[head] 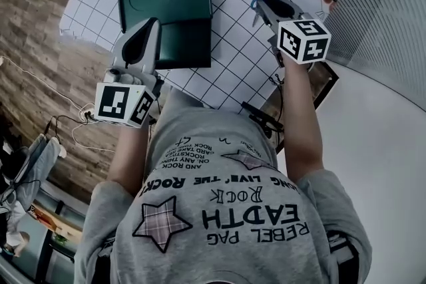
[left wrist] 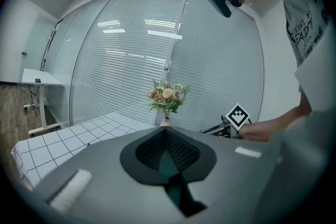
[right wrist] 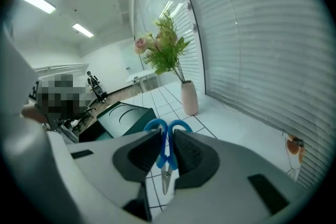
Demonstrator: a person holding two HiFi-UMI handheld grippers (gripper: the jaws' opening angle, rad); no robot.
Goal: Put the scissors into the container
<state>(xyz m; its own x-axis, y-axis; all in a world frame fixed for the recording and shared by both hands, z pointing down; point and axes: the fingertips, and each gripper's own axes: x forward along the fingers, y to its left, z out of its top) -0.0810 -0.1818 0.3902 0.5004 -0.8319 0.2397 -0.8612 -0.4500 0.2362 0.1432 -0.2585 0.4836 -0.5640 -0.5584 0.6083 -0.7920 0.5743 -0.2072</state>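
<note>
Right tongs (right wrist: 168, 131) are gripping the blue-handled scissors (right wrist: 167, 156) above the checked worktop (head: 233, 56), loops leading and blades trailing along the tongs' axis. The dark green container (head: 166, 16) is lying to their left, nearer the closed, empty left tongs (left wrist: 165, 130).

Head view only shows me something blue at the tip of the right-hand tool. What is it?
Observer: Blue-handled scissors, clamped by the right tool, blades pointing back toward its camera.
Operator: Is the other one carrying anything?
Observer: No. The left tool is shut with nothing between its pads.
Operator: What's at the far edge, past the container?
Observer: A pink vase of flowers, standing near the blinds.
</note>
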